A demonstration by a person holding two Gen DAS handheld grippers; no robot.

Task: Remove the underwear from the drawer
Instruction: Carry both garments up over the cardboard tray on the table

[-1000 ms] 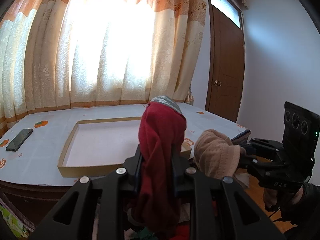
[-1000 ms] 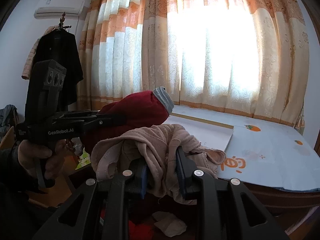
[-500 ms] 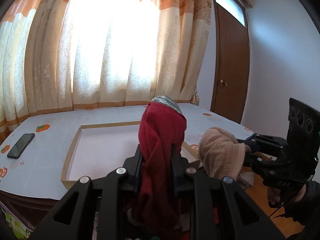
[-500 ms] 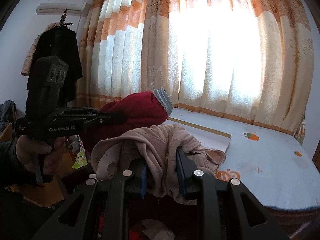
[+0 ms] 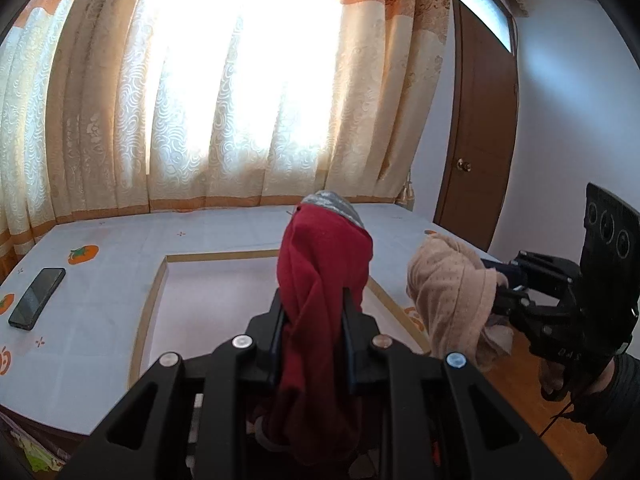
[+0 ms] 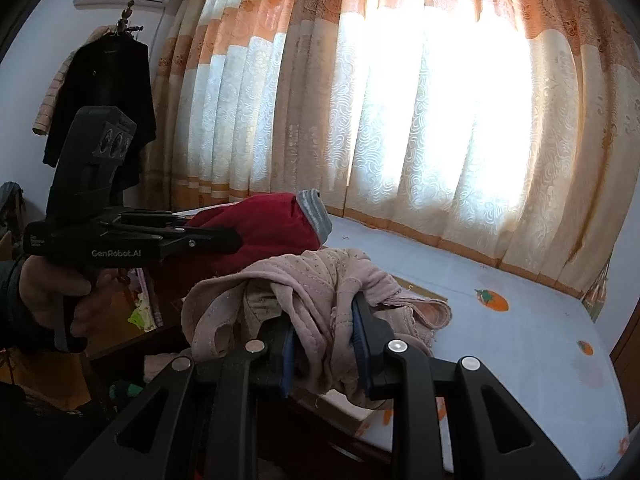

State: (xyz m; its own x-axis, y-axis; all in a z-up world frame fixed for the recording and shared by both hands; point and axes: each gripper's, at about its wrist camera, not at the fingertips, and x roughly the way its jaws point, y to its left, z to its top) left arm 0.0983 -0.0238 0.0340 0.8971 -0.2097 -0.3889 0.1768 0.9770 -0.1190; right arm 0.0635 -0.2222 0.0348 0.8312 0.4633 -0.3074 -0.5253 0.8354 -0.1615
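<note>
Nearest, the left gripper [image 5: 312, 312] is clamped on one dark red cloth undergarment with a grey waistband [image 5: 320, 272], bunched upright between its fingers. Just beside it, the right gripper [image 6: 324, 320] pinches one beige-pink dotted undergarment [image 6: 312, 292], which droops over both fingers. Both garments hang in the air near the front edge of the table covered in a white cloth with orange fruit prints [image 5: 100, 300]. On it lie one shallow wood-rimmed tray [image 5: 158, 292] and one black phone [image 5: 36, 298], well apart. Beyond are orange-and-cream curtains [image 5: 240, 92] and a brown door [image 5: 480, 128].
</note>
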